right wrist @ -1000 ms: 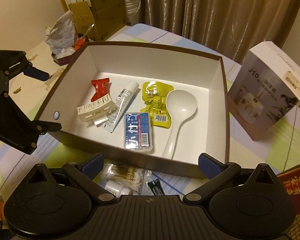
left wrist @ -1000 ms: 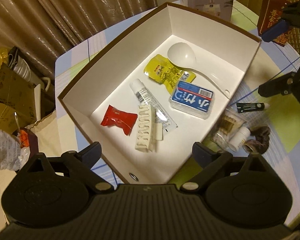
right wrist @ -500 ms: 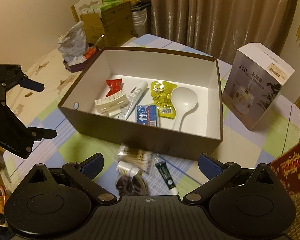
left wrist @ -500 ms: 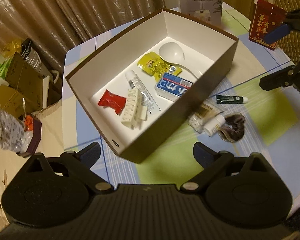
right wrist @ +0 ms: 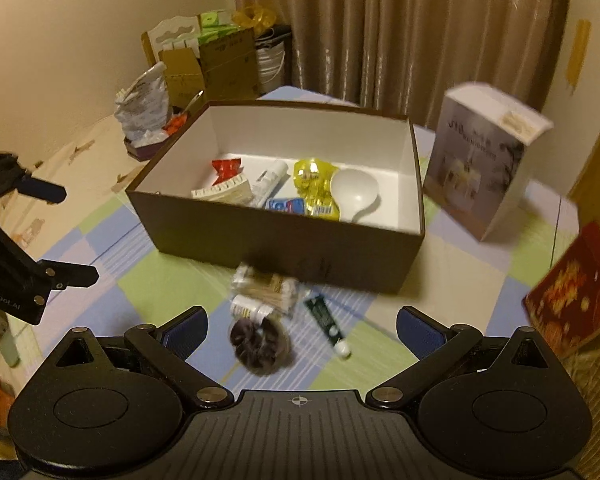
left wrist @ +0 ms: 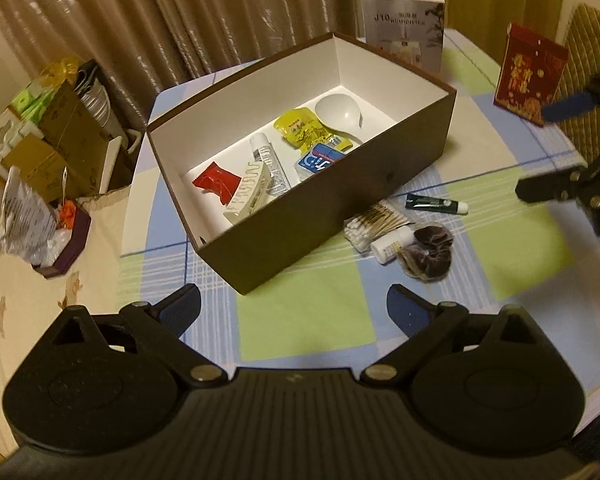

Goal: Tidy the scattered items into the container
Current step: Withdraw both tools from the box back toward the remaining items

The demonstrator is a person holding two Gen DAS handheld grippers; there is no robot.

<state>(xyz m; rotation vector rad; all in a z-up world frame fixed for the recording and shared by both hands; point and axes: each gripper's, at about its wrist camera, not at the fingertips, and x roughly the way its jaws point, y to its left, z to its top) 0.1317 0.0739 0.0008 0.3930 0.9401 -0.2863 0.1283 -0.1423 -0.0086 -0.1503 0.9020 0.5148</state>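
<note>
- Hovering above a checked bench (left wrist: pixel 312 320) of green, blue and cream squares, the left tool (left wrist: pixel 294 306) has its blue-padded fingers spread wide apart and holds nothing.
- The right tool (right wrist: pixel 302 322) hangs over the same bench, its fingers also wide apart and empty; this view is blurred by motion.
- A brown box (left wrist: pixel 340 200) with a white inside sits open near the middle of the bench.
- Inside the box lie a red wrapped sweet (left wrist: pixel 216 182), a cream hair clip (left wrist: pixel 248 198), a white tube (left wrist: pixel 270 168), a yellow sachet (left wrist: pixel 304 132), a blue and white packet (left wrist: pixel 318 160) and a white spoon (left wrist: pixel 338 110).
- Four things lie loose on the bench just outside the near wall of the box.
- A clear pack of cotton swabs (left wrist: pixel 374 224) rests closest to the box wall.
- A small white bottle (left wrist: pixel 392 242) lies on its side, touching the swab pack.
- A dark scrunchie (left wrist: pixel 430 254) in clear wrap lies against the bottle, on the side away from the box.
- A dark green tube (left wrist: pixel 436 203) with a white cap lies by itself, near the swabs.
- A white carton (left wrist: pixel 402 46) stands upright beyond the far end of the box.
- A red packet (left wrist: pixel 530 72) with gold print stands to the right of the carton.
- Brown curtains (left wrist: pixel 180 12) hang behind the bench, and cardboard boxes (left wrist: pixel 60 148) sit stacked at the far left.
</note>
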